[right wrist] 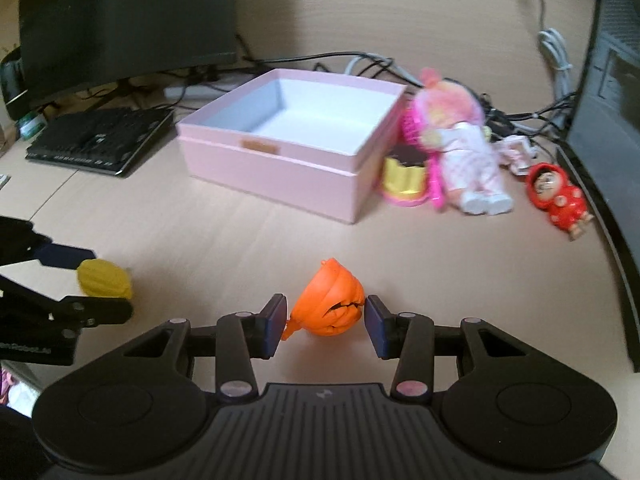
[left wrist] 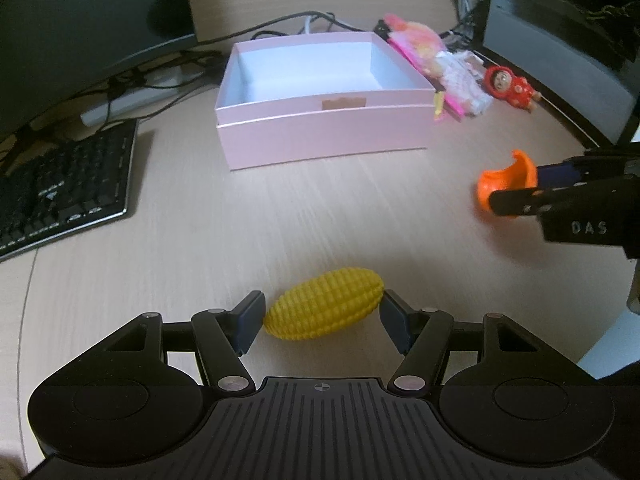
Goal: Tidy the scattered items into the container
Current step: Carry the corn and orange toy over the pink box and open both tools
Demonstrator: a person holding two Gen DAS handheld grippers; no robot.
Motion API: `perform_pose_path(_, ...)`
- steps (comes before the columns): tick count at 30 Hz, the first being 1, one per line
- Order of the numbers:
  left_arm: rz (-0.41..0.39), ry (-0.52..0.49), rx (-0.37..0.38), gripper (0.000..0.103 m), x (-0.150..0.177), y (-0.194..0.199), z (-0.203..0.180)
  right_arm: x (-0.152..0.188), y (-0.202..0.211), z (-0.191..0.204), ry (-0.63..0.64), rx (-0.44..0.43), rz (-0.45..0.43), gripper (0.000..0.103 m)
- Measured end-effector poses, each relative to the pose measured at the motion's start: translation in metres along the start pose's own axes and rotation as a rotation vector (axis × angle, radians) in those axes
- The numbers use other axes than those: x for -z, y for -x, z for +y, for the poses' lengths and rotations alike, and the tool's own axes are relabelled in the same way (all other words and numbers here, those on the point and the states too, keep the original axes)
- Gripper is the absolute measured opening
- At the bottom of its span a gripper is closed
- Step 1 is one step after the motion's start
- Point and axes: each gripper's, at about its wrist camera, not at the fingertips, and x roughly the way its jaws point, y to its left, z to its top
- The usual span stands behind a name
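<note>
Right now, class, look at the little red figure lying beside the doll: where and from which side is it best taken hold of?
Probably across the red figure's body, below its rounded head, coming from above. It lies flat on the desk, the doll crowds one side, and the narrower body suits the jaws better than the head.

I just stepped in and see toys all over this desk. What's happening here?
A person is tidying toys into the pink box, working with hand-held tongs in each hand. The left tongs grip a yellow toy corn cob by its ends. The right tongs hold an orange toy. The box looks empty so far. A doll and a small red figure lie beside it on the desk.
</note>
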Motion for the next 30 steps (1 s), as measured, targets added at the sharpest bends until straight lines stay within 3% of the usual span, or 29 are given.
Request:
perform_pose_path(20, -0.010, -0.028, 0.037, 0.069, 0.009, 0.007, 0.009, 0.004, -0.004, 0.053, 0.178, -0.084, 0.045, 0.043)
perform_pose_path(30, -0.062, -0.096, 0.055, 0.069, -0.025, 0.008, 0.003, -0.012, 0.007, 0.044, 0.234, -0.075, -0.002, 0.043)
